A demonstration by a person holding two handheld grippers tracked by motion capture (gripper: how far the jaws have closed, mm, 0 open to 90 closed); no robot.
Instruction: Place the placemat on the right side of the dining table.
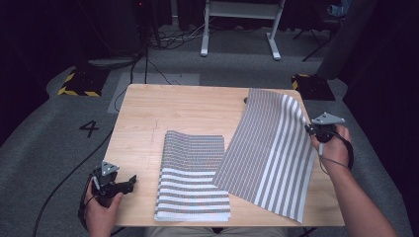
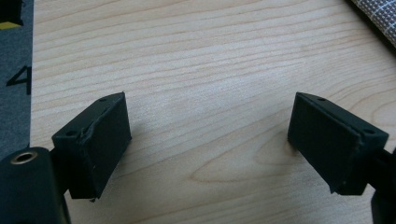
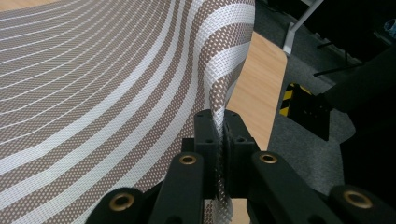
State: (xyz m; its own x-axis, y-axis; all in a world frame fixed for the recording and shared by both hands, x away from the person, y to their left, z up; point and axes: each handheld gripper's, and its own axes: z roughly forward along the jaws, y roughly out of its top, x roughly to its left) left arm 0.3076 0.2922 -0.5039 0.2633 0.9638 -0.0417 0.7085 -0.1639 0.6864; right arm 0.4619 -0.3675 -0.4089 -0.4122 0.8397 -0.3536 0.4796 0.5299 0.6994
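Observation:
A striped brown-and-white woven mat (image 1: 269, 150) slants across the right half of the wooden table (image 1: 173, 106), its right edge lifted off the wood. My right gripper (image 1: 312, 129) is shut on that edge, and in the right gripper view the weave (image 3: 116, 93) is pinched between the two black jaws (image 3: 219, 140). A second striped mat (image 1: 193, 175) lies folded flat at the front middle, partly under the lifted one. My left gripper (image 1: 129, 181) hovers at the front left corner with its jaws open over bare wood (image 2: 210, 116), nothing between them.
The folded mat's corner (image 2: 380, 18) shows at the top right of the left gripper view. Grey carpet with a painted 4 (image 1: 89, 128) surrounds the table. Yellow-black blocks (image 1: 79, 81) and a white frame's legs (image 1: 239, 29) stand beyond the far edge.

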